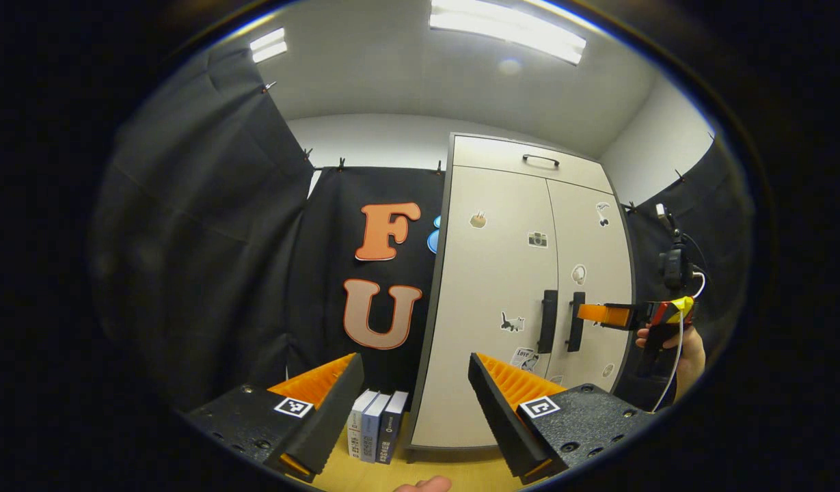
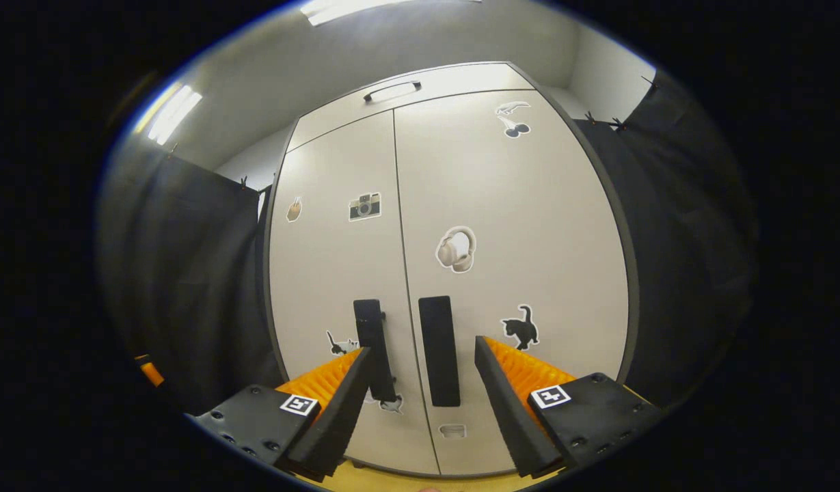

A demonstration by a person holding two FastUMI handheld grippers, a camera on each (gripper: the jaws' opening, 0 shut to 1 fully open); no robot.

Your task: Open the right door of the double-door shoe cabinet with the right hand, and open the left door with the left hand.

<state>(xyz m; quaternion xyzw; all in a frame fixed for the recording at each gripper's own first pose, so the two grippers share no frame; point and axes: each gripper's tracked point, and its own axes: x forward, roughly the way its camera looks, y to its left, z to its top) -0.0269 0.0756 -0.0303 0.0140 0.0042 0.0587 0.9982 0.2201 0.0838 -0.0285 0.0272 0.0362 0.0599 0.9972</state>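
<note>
The pale double-door shoe cabinet (image 1: 502, 273) stands shut, with stickers on both doors. Two dark vertical handles sit side by side at the centre seam: the left door handle (image 1: 547, 321) and the right door handle (image 1: 576, 321). In the left gripper view, my left gripper (image 1: 416, 383) is open and well back from the cabinet, off to its left. My right gripper (image 1: 582, 312), held by a hand (image 1: 693, 352), reaches in with its tips close to the right handle. In the right gripper view, the right gripper (image 2: 423, 379) is open, and the right door handle (image 2: 439, 350) lies between its fingers, next to the left door handle (image 2: 373, 348).
Three books (image 1: 377, 427) stand on the wooden floor (image 1: 461, 475) against the cabinet's left side. A drawer with a dark handle (image 1: 540, 160) tops the cabinet. Black cloth walls (image 1: 208, 260) close in on the left and right.
</note>
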